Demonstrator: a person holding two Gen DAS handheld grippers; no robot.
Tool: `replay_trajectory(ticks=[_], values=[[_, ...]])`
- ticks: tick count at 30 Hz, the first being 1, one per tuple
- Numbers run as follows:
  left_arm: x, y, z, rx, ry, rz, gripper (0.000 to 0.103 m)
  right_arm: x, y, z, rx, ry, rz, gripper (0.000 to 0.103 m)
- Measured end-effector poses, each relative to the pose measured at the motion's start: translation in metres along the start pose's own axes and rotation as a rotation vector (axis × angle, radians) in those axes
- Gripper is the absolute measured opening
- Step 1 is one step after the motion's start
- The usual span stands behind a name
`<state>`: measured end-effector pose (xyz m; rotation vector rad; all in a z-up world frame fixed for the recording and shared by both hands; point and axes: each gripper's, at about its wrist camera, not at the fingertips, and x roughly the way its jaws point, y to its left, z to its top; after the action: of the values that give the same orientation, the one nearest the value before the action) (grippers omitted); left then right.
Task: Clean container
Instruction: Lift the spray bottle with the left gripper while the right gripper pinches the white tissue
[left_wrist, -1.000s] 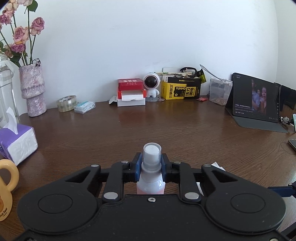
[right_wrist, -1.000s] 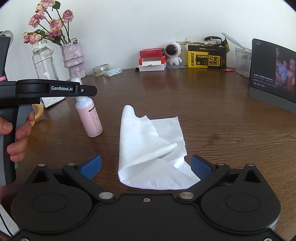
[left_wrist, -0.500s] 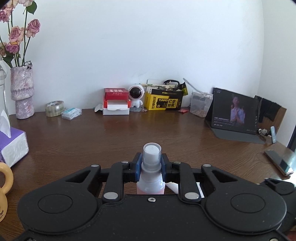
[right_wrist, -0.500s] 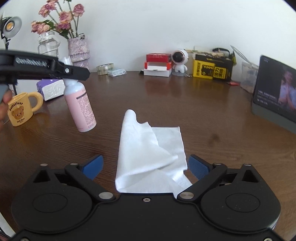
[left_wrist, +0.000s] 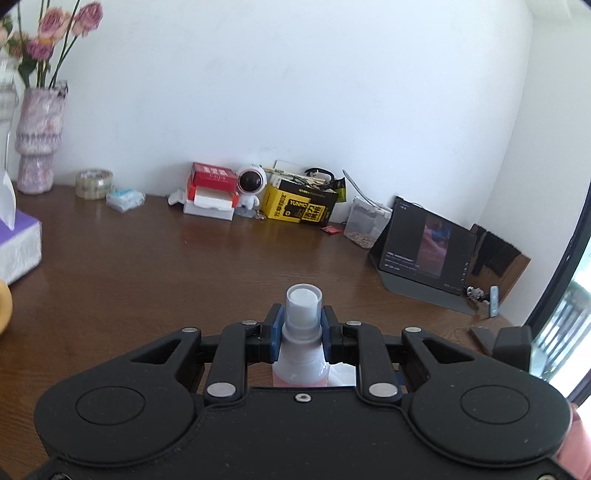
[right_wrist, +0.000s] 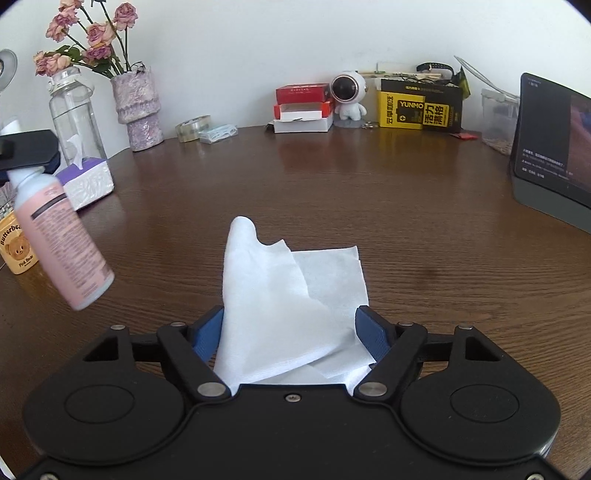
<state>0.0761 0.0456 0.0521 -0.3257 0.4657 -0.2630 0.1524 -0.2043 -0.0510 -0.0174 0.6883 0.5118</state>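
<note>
My left gripper (left_wrist: 300, 328) is shut on the neck of a pink spray bottle (left_wrist: 301, 349) with a clear cap. In the right wrist view the same spray bottle (right_wrist: 61, 236) hangs tilted in the air at the left, clear of the table, under the left gripper's black body (right_wrist: 27, 149). A crumpled white paper towel (right_wrist: 291, 306) lies on the brown table (right_wrist: 406, 221). My right gripper (right_wrist: 291, 328) is open, low over the towel's near end, its blue pads (right_wrist: 373, 328) on either side of it.
A yellow bear mug (right_wrist: 14, 247), purple tissue box (right_wrist: 88, 181), glass bottle (right_wrist: 74, 118) and flower vase (right_wrist: 138, 107) stand at the left. Boxes (right_wrist: 303, 107), a figurine (right_wrist: 349, 96) and tape (right_wrist: 192, 127) line the back wall. A tablet (right_wrist: 554, 147) stands right.
The left gripper has lifted the spray bottle off the table and tilted it. The right gripper has moved forward over the towel, with its pads closer to the towel's edges.
</note>
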Motion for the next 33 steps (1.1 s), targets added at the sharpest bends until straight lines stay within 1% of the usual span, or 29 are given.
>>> replay_trajectory(ticks=[3, 5, 7, 10, 15, 19, 21, 23, 26, 28, 33], values=[[0.002, 0.01, -0.001, -0.072, 0.022, -0.033, 0.021, 0.001, -0.003, -0.002, 0.023, 0.011, 0.009, 0.069], [0.003, 0.014, -0.003, -0.096, 0.03, -0.04, 0.021, 0.002, -0.004, -0.003, 0.023, 0.016, 0.002, 0.058], [0.004, 0.018, -0.004, -0.115, 0.037, -0.049, 0.021, 0.002, -0.004, -0.003, 0.021, 0.02, -0.002, 0.053], [0.006, 0.022, -0.004, -0.137, 0.046, -0.058, 0.021, 0.002, -0.005, -0.003, 0.018, 0.024, 0.002, 0.052], [0.016, 0.032, -0.005, -0.199, 0.085, -0.074, 0.021, 0.003, -0.003, -0.003, -0.027, 0.025, 0.005, 0.051], [0.021, 0.041, -0.006, -0.254, 0.106, -0.101, 0.021, 0.004, -0.003, -0.002, -0.053, 0.028, 0.003, 0.045], [0.021, 0.044, -0.008, -0.273, 0.102, -0.116, 0.021, 0.003, -0.005, -0.003, -0.051, 0.021, 0.005, 0.036], [0.021, 0.047, -0.011, -0.291, 0.094, -0.128, 0.021, 0.002, -0.01, -0.004, -0.033, 0.011, 0.025, 0.014], [0.022, 0.05, -0.013, -0.309, 0.092, -0.135, 0.021, 0.0, -0.013, -0.006, -0.022, -0.003, 0.044, 0.008], [0.022, 0.052, -0.014, -0.318, 0.095, -0.136, 0.021, -0.003, -0.013, -0.007, -0.02, -0.018, 0.059, 0.006], [0.023, 0.056, -0.016, -0.339, 0.101, -0.139, 0.021, -0.029, -0.01, -0.008, 0.018, -0.116, 0.14, 0.006]])
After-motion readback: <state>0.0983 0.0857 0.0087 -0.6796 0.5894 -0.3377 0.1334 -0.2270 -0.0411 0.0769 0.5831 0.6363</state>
